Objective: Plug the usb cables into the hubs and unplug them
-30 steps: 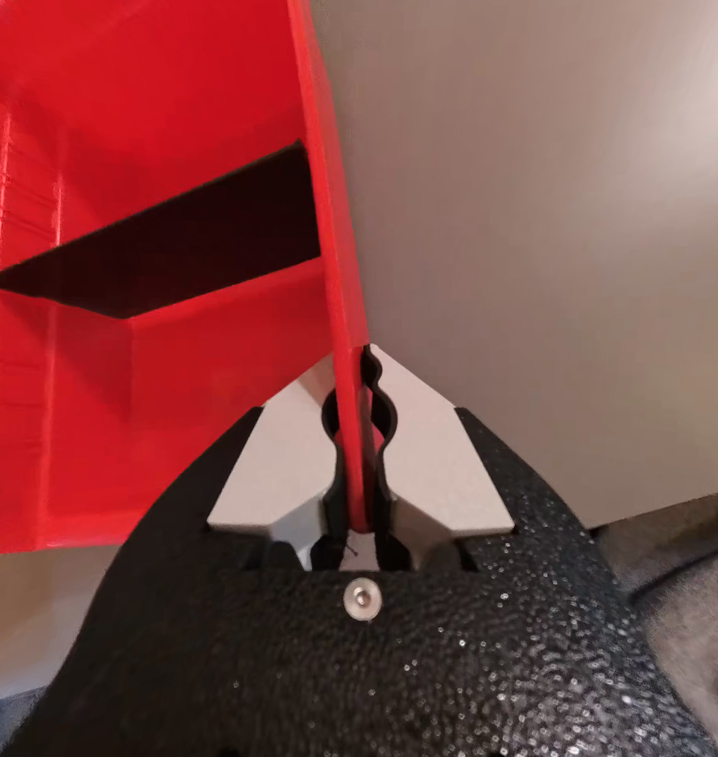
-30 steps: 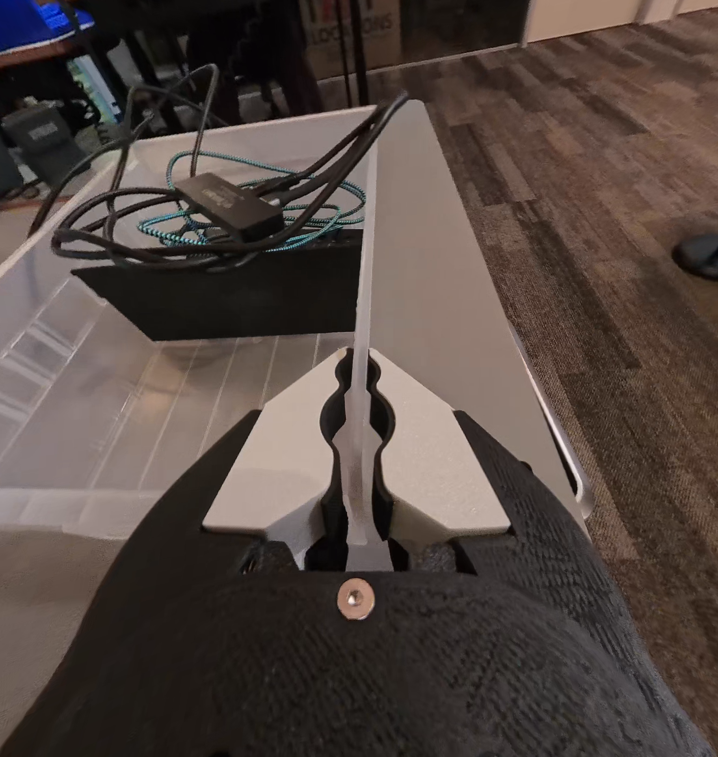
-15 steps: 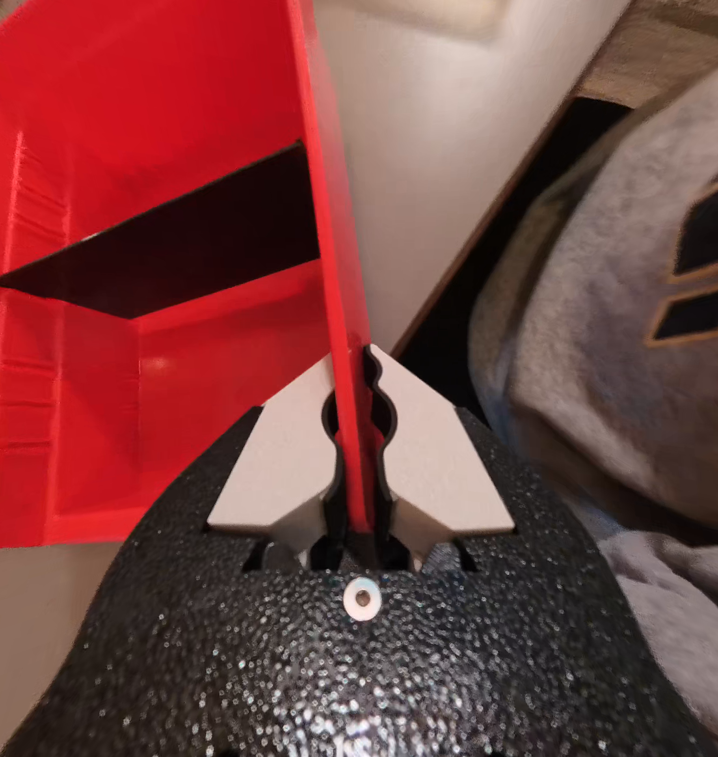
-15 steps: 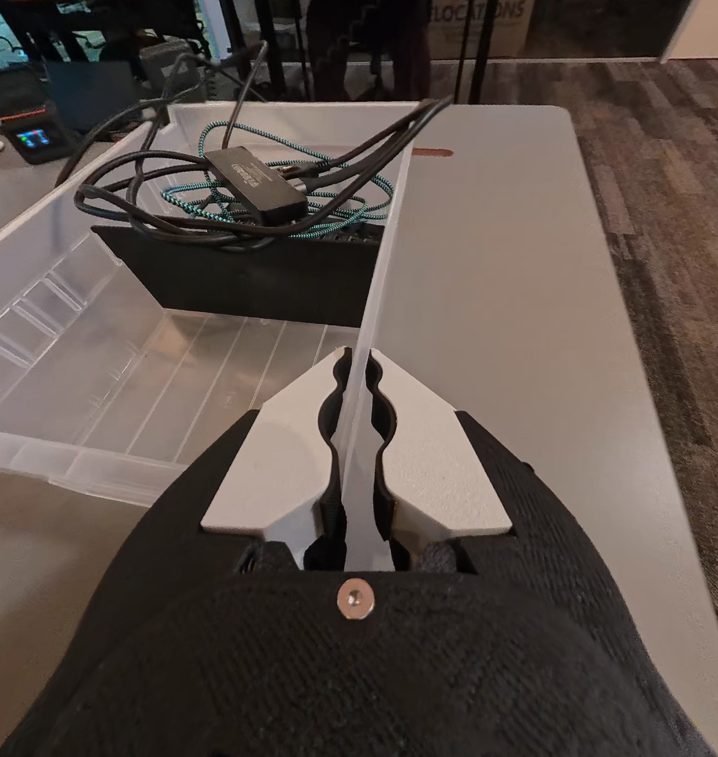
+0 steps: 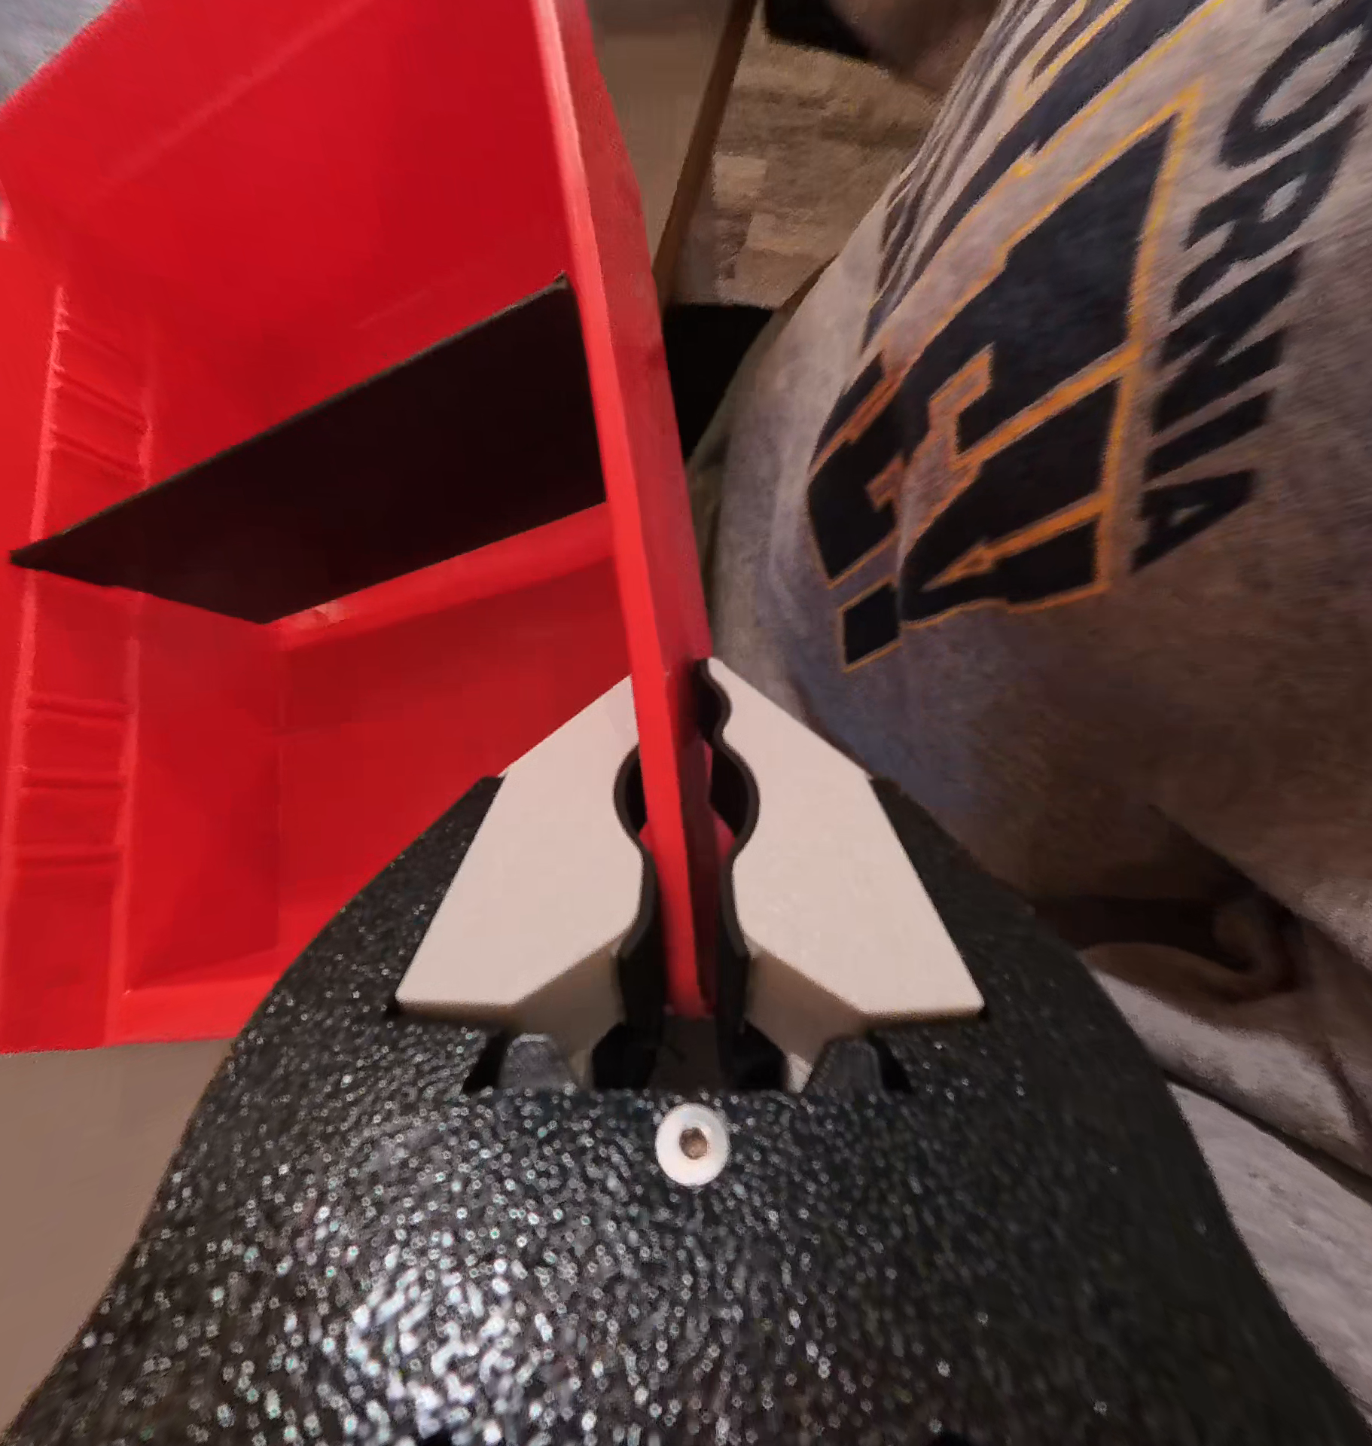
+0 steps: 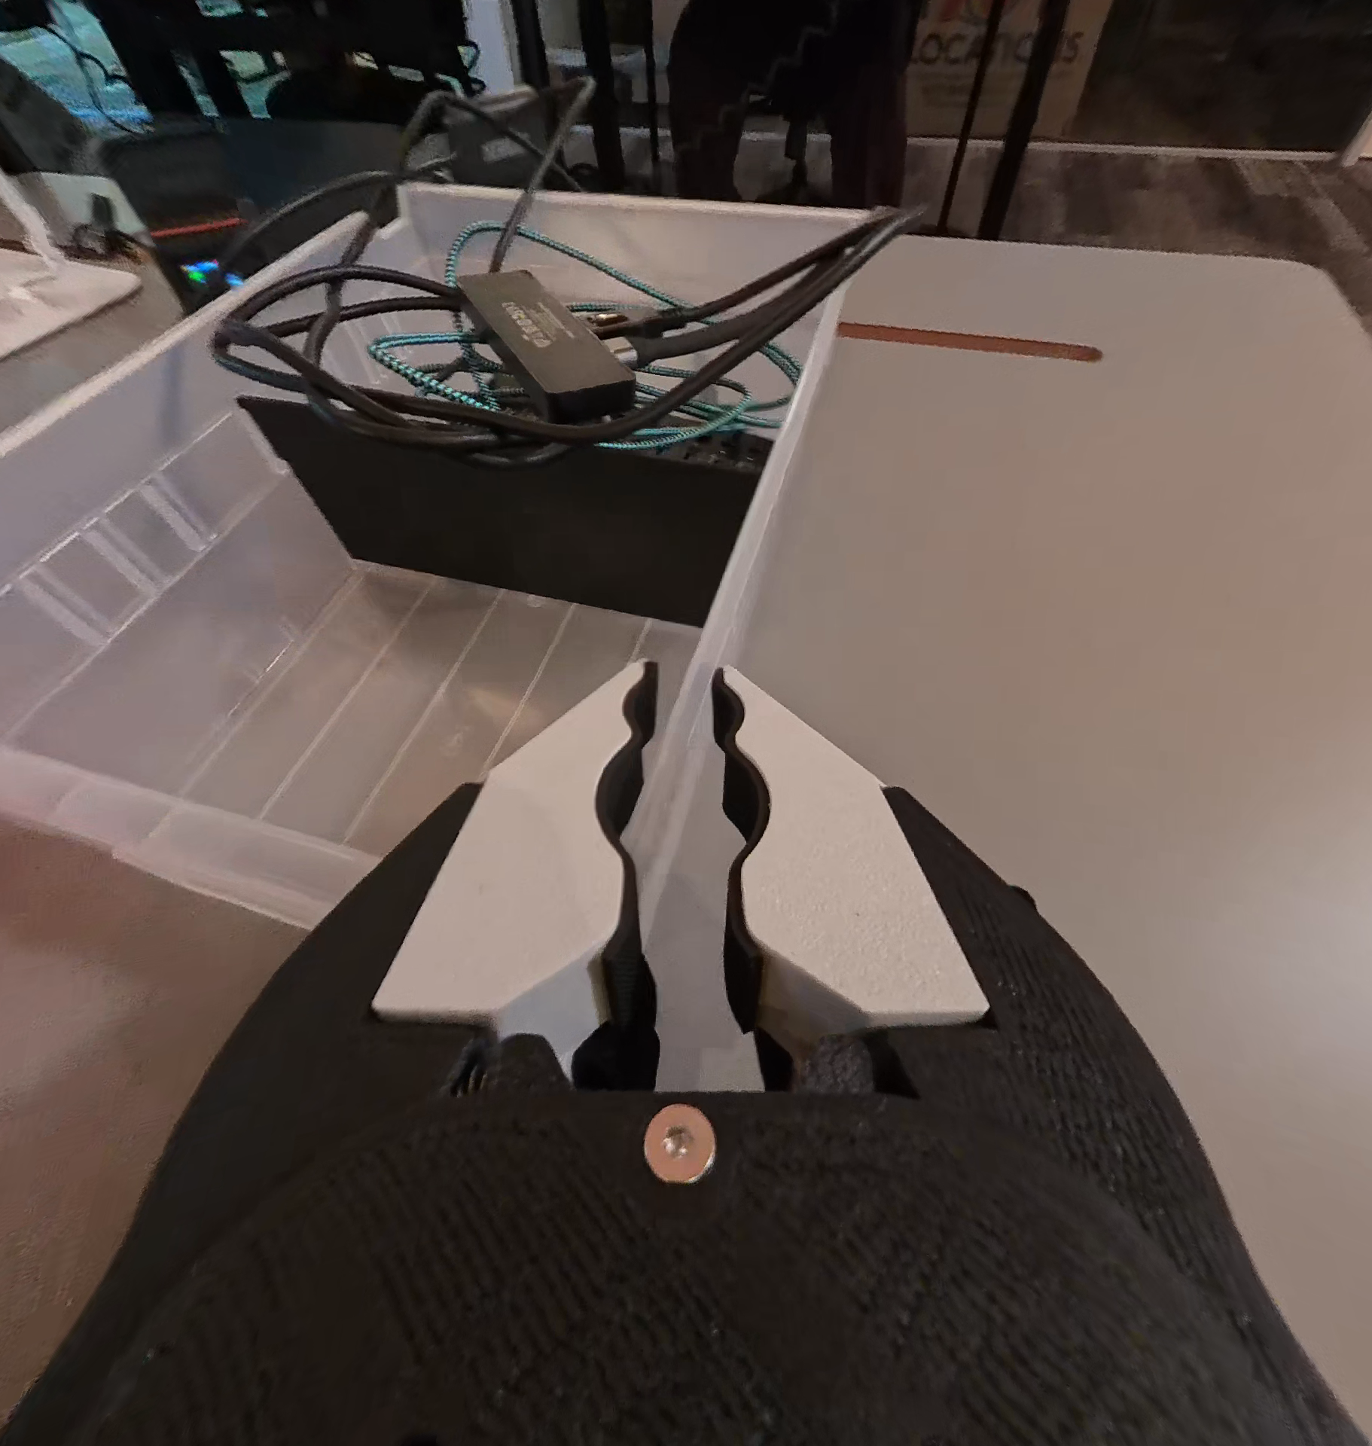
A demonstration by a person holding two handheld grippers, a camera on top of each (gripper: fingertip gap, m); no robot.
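In the right wrist view a black USB hub [image 6: 546,344] lies on a tangle of black cables [image 6: 292,344] and a teal braided cable [image 6: 432,352]. They sit in the far compartment of a clear plastic bin [image 6: 159,626], behind a black divider [image 6: 526,532]. My right gripper [image 6: 684,681] straddles the bin's right wall with its jaws slightly apart. In the left wrist view my left gripper [image 5: 671,681] is shut on the right wall of a red bin [image 5: 198,782]. The red bin has a black divider [image 5: 339,516] and nothing else shows inside it.
The clear bin rests on a grey table [image 6: 1097,626] with a brown slot mark [image 6: 968,343] near its far edge. Dark equipment and stands are beyond it. A person's grey sweatshirt [image 5: 1058,782] is close on the right of the red bin.
The left gripper has swung with the red bin toward the person's sweatshirt. The right view has shifted along the table with the clear bin, and the right jaws have parted slightly from its wall.
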